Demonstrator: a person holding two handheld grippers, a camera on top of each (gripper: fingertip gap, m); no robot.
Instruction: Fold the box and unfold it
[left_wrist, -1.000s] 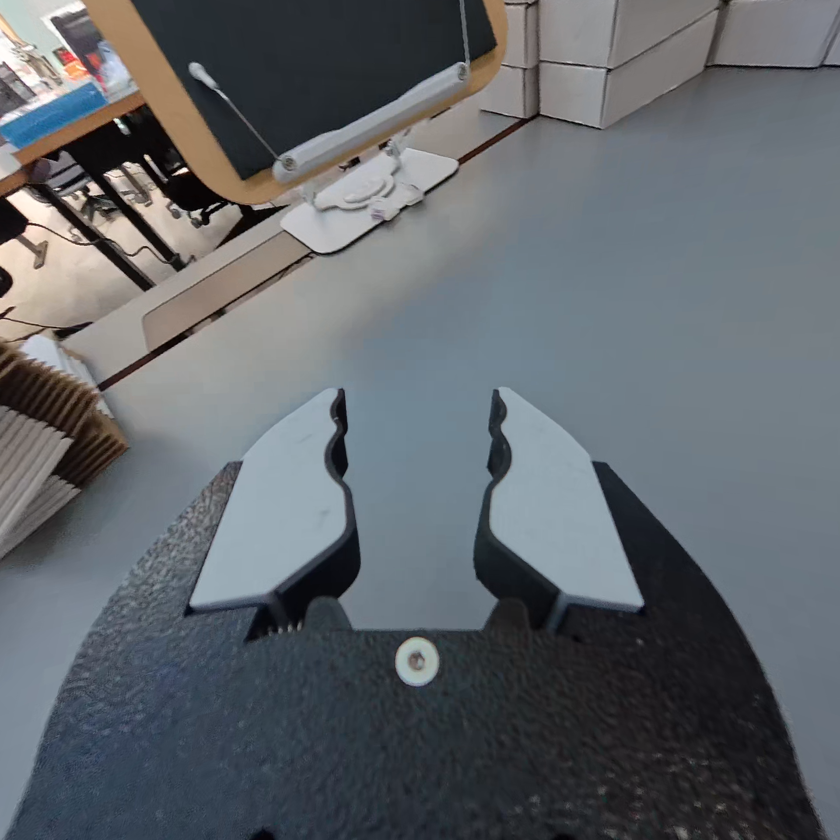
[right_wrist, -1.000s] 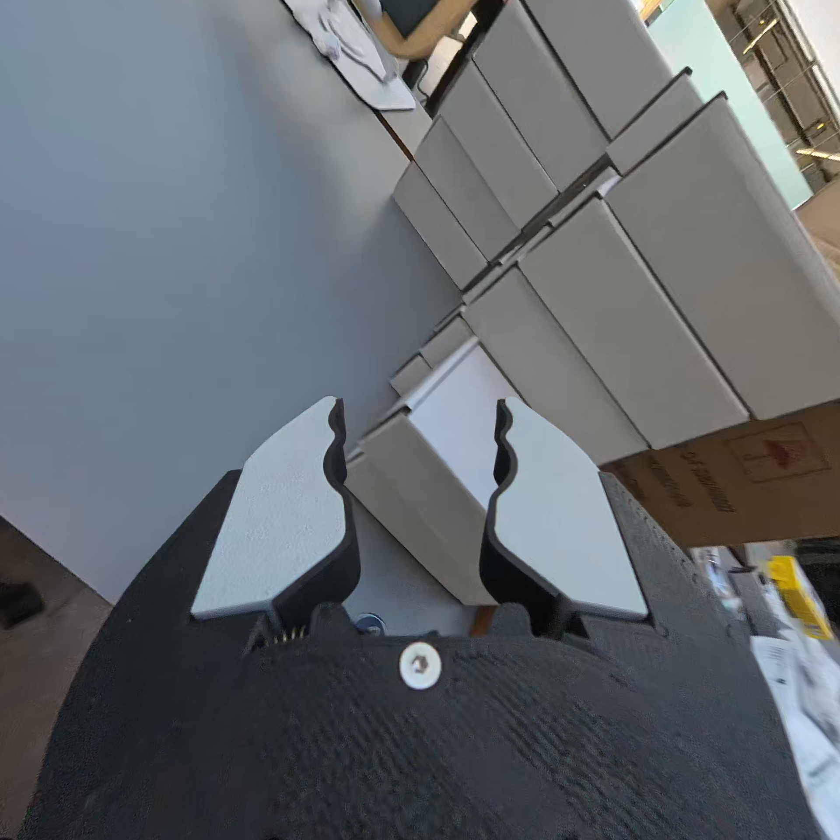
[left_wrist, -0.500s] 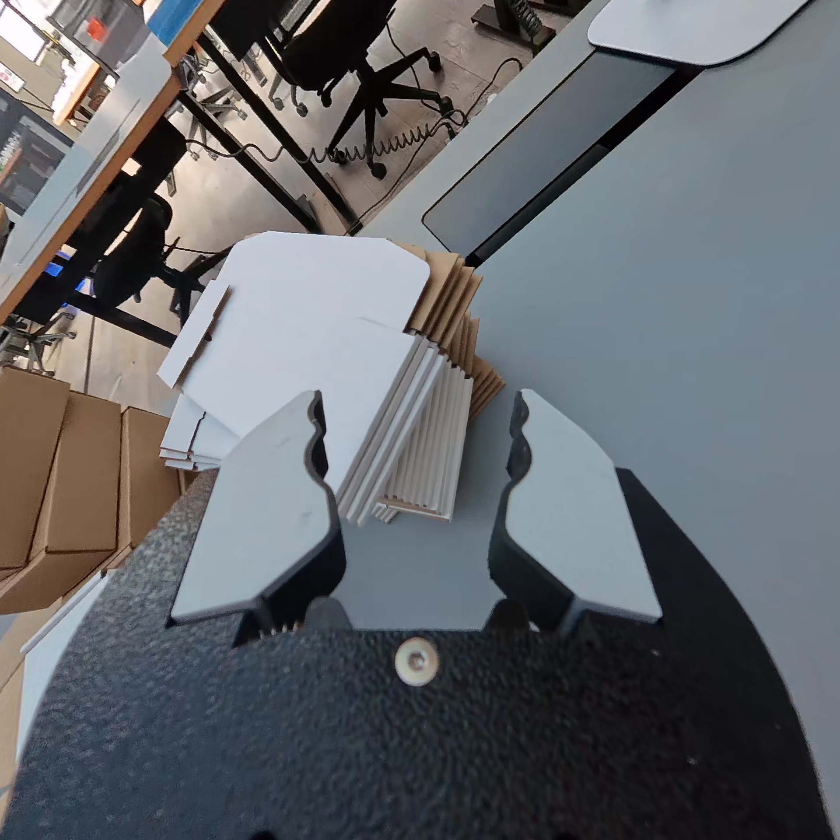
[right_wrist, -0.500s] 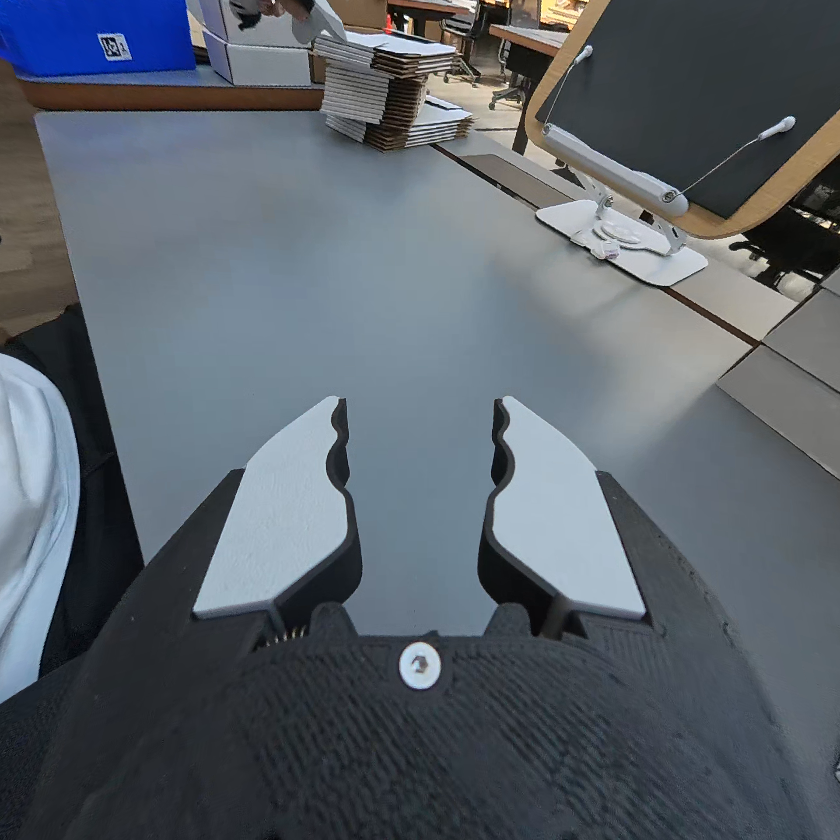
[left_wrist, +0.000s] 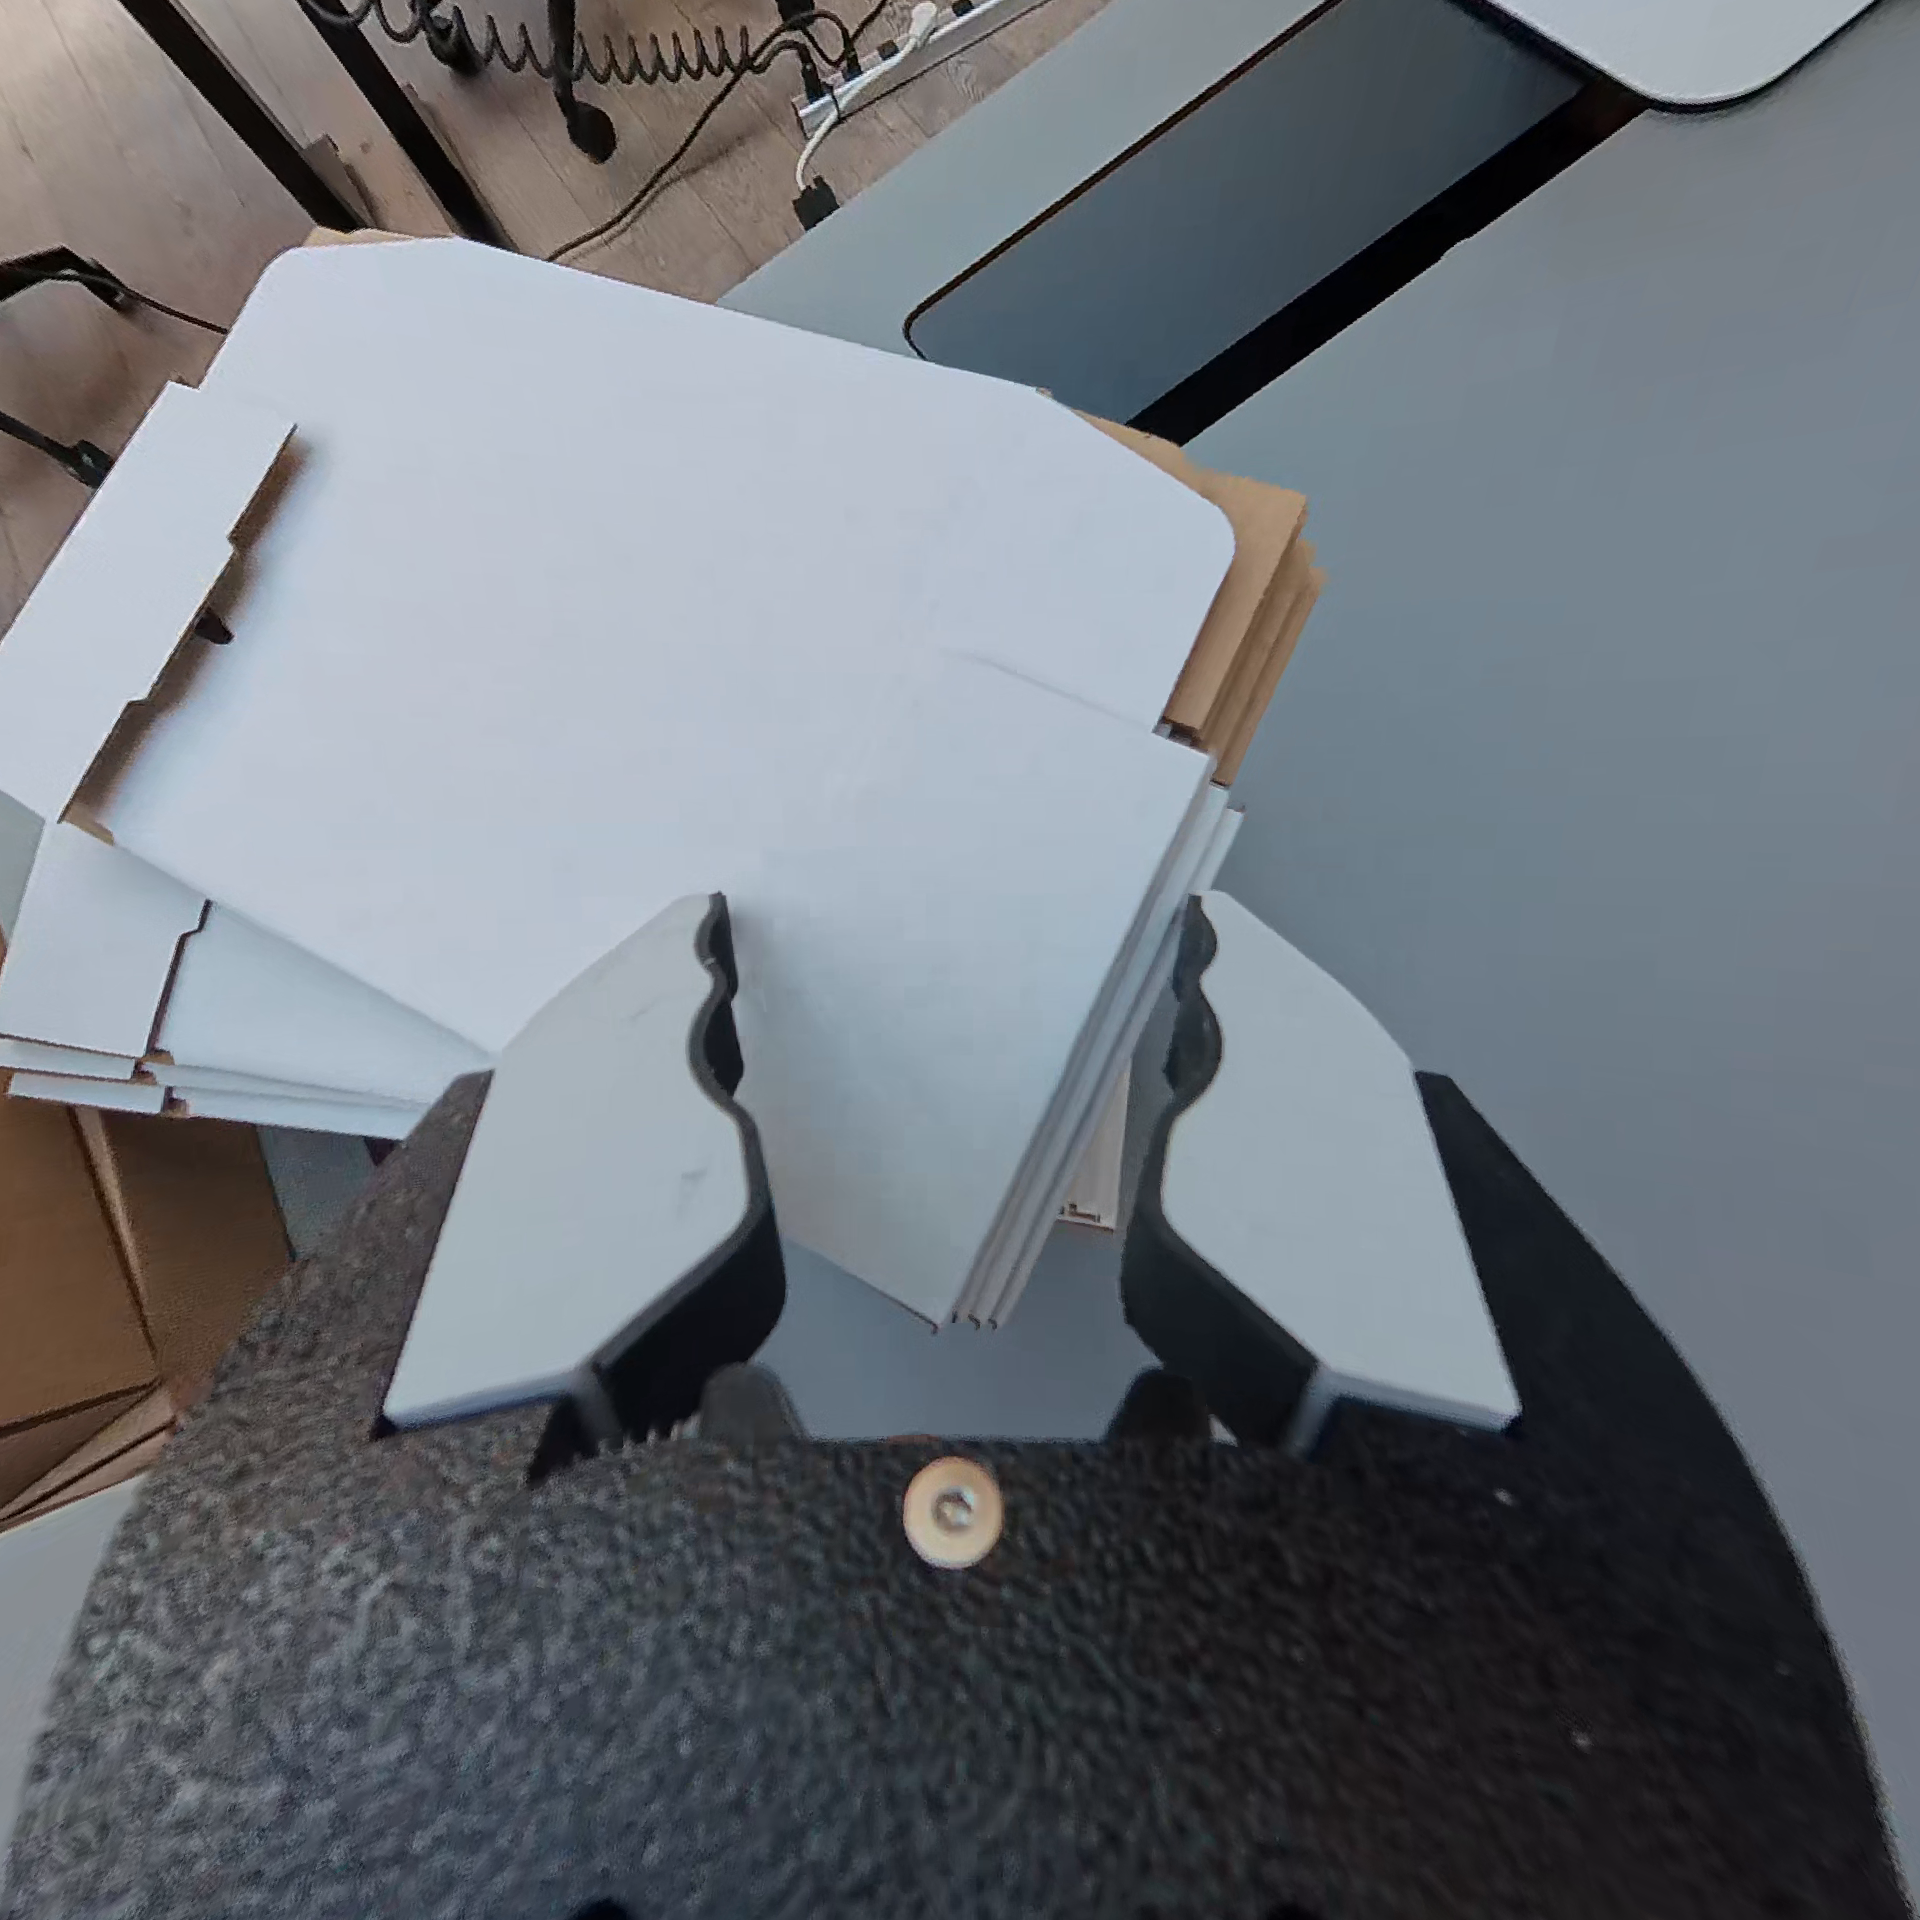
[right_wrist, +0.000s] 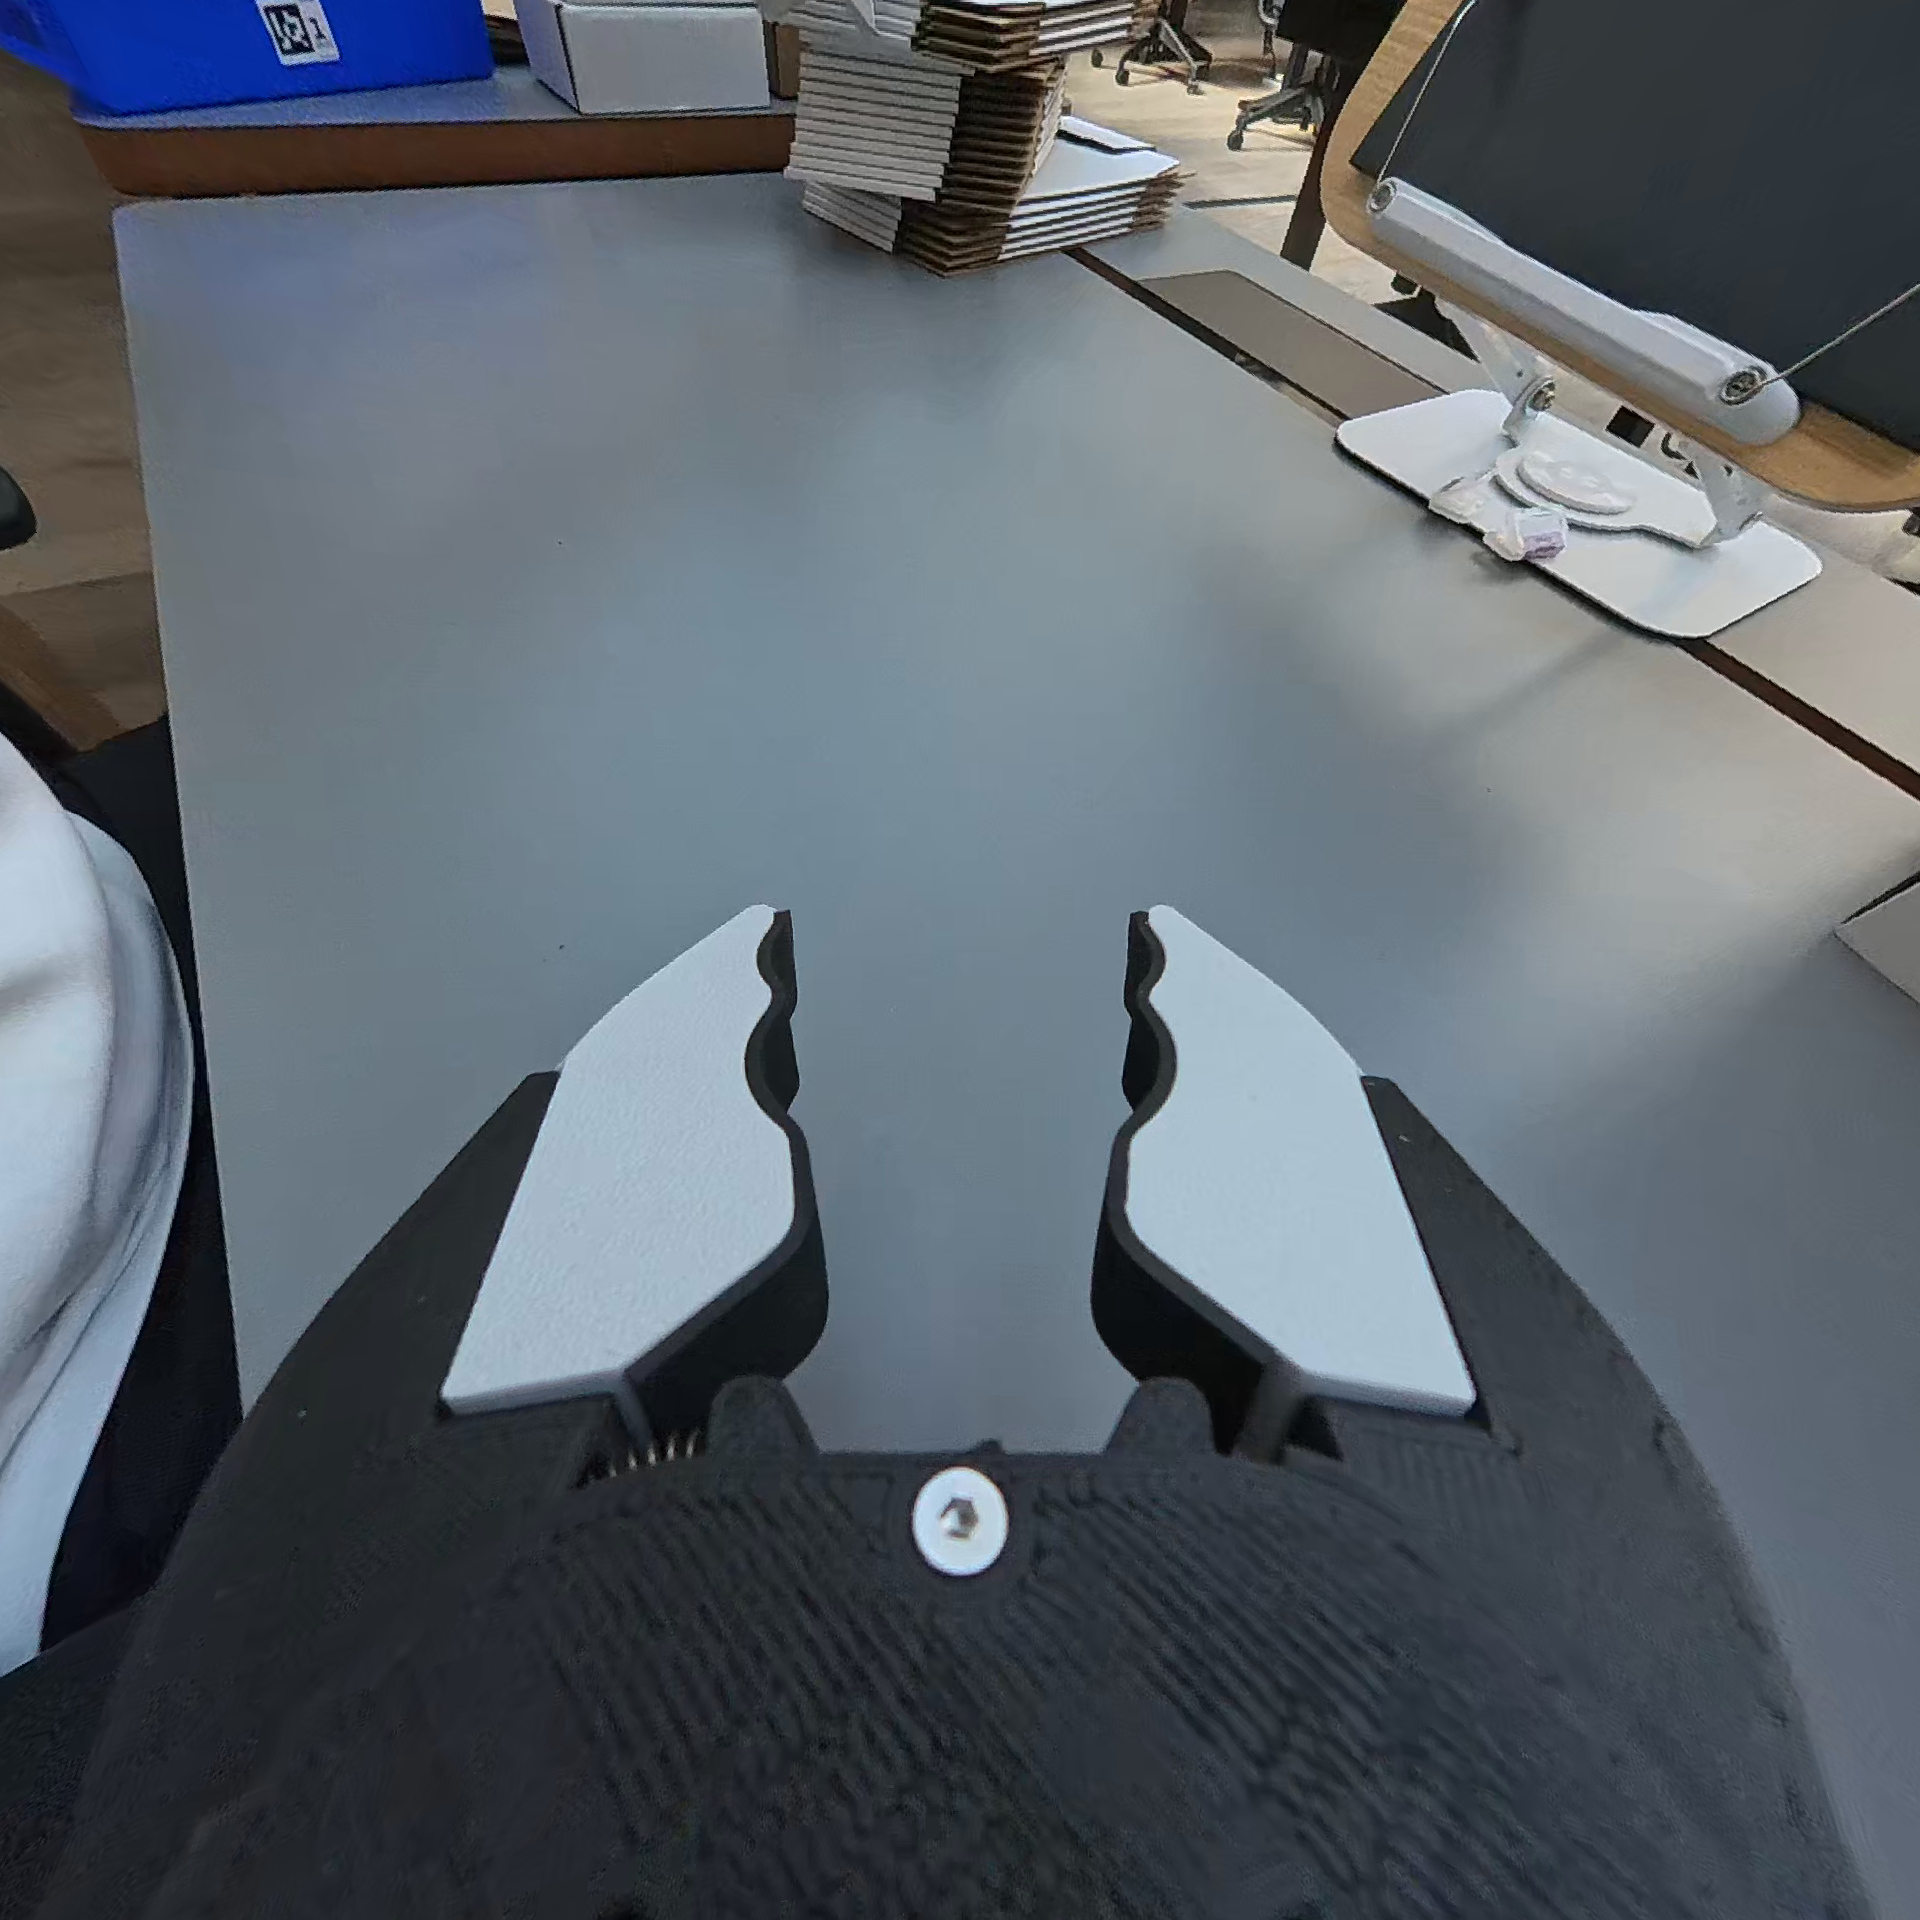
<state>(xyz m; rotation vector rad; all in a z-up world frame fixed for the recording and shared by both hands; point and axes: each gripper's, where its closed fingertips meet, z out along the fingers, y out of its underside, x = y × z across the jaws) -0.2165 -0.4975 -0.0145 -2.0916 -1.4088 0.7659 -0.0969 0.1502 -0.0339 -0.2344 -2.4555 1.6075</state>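
Observation:
A stack of flat, unfolded white cardboard boxes (left_wrist: 644, 623) lies at the far left of the grey table; it also shows far off in the right wrist view (right_wrist: 966, 145). My left gripper (left_wrist: 956, 914) is open right over the stack's near corner, and that corner sits between its two fingers without being pinched. My right gripper (right_wrist: 961, 920) is open and empty above the bare grey table (right_wrist: 727, 540), well away from the stack.
A black board on a white stand (right_wrist: 1579, 488) stands along the table's far edge. A blue bin (right_wrist: 270, 42) and a folded white box (right_wrist: 644, 52) sit on a neighbouring table. Brown cartons (left_wrist: 94, 1278) stand beside the table's left end. A white sleeve (right_wrist: 73, 1143) shows at left.
My left gripper has swung left from the bare table and closed in on the flat box stack. My right gripper has turned away from the folded white boxes toward the table's middle.

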